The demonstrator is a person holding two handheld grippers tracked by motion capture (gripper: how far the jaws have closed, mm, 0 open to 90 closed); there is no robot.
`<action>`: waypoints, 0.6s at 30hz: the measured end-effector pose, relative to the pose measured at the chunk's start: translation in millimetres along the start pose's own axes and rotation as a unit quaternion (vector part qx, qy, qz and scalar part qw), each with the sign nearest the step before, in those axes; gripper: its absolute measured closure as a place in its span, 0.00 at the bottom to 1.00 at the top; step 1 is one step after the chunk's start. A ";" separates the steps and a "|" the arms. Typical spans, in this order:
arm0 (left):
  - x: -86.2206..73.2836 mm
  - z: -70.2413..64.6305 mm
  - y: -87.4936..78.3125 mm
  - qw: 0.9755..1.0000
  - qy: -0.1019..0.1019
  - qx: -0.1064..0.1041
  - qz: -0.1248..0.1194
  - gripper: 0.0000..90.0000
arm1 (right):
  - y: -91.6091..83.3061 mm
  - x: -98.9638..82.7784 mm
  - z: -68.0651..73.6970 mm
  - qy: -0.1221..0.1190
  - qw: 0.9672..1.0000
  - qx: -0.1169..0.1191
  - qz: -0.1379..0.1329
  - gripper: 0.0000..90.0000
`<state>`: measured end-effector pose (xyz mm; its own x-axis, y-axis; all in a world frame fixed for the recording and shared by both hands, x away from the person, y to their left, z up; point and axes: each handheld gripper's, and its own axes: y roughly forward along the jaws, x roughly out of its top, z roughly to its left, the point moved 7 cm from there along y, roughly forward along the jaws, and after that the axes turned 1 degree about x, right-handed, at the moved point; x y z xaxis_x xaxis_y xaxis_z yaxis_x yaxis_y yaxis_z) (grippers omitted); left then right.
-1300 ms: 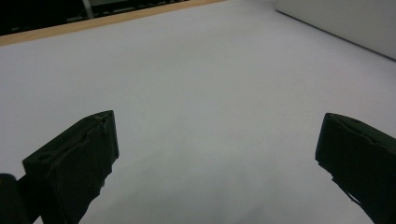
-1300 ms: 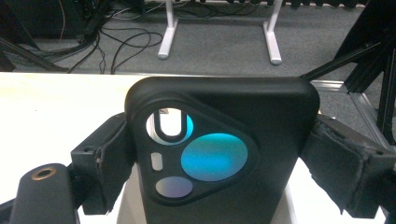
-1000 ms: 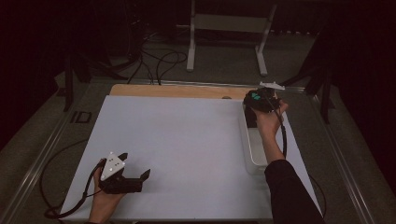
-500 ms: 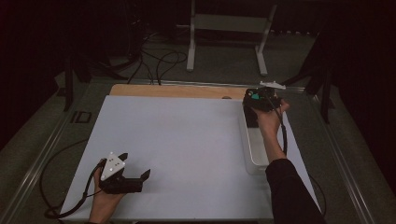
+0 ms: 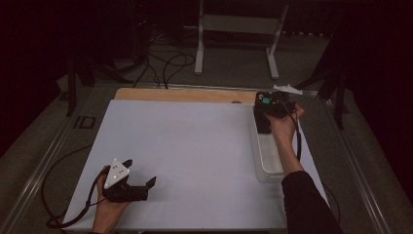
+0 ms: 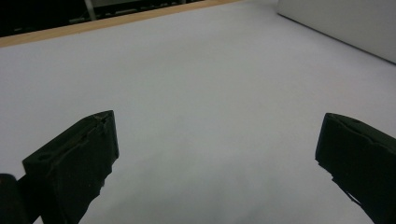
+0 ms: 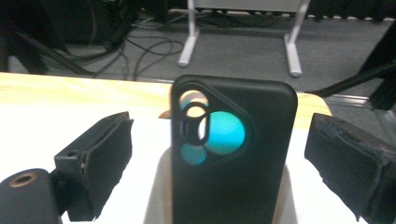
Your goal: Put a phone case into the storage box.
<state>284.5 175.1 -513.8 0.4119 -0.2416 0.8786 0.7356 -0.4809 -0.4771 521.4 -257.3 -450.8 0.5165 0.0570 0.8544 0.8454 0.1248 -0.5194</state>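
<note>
High view: right hand-held gripper (image 5: pixel 265 105) reaches out over far end of clear tray (image 5: pixel 269 161) at desk (image 5: pixel 195 146) right edge; left hand-held gripper (image 5: pixel 141 183) rests near front-left, jaws apart, empty.
Left gripper view: bare desk between wide jaws.
Right gripper view: black phone case (image 7: pixel 233 154) stands upright in tray betw. jaws, which have just been opening, pads clear of it.

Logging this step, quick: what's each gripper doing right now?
Left gripper: open, empty.
Right gripper: open, jaws either side of the phone case, not gripping it.
</note>
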 end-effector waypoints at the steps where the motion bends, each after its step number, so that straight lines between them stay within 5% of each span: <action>1: 0.4 0.2 -0.3 1.000 -0.001 0.000 -0.001 0.00 | -3.0 0.0 0.7 0.001 1.000 0.005 -0.002 0.09; 11: 1.6 1.8 -0.7 1.000 -0.003 0.003 -0.004 0.00 | -45.2 -12.4 21.4 -0.031 0.997 0.061 -0.021 0.09; 18: 3.1 2.8 -1.8 1.000 -0.005 0.005 -0.008 0.00 | -81.1 -22.7 42.3 -0.061 0.992 0.103 -0.048 0.09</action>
<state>286.0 177.6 -510.2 0.4061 -0.2248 0.8857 0.7470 -0.4766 -0.4635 435.3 -226.7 -427.4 0.4041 0.1536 0.9017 0.8376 0.3341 -0.4323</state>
